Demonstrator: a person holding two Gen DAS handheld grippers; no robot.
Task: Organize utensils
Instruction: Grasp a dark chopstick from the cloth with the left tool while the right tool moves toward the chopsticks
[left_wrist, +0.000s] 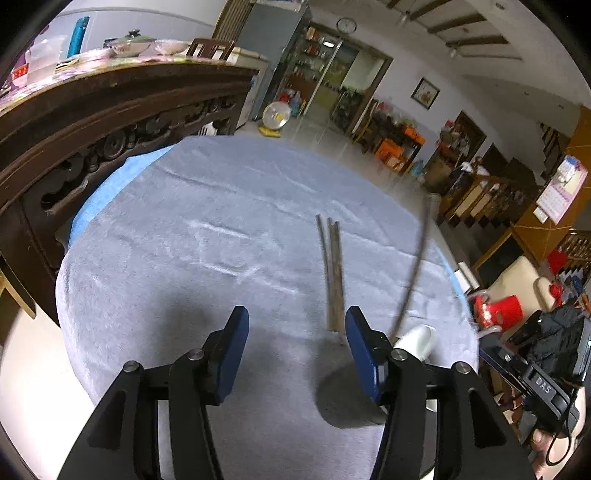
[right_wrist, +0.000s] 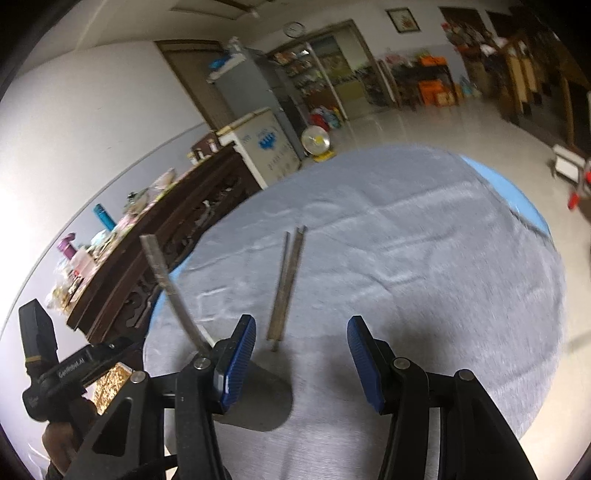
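Chopsticks (left_wrist: 332, 275): 3 sticks, side by side on grey cloth (left_wrist: 207, 229) over counter. Spatula (right_wrist: 255, 395): 1, blade flat on cloth, handle angled up. No containers on cloth. L gripper (left_wrist: 297, 349), R gripper (right_wrist: 301, 360): fingers approx half open, empty.

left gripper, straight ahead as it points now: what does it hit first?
Probably bare grey cloth. The open left gripper has nothing between its jaws; the chopsticks lie just off its right finger, so depth is uncertain.

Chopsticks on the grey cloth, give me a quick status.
Left gripper and right gripper open, empty. Chopsticks lying together on grey cloth. Metal spatula near their close ends.
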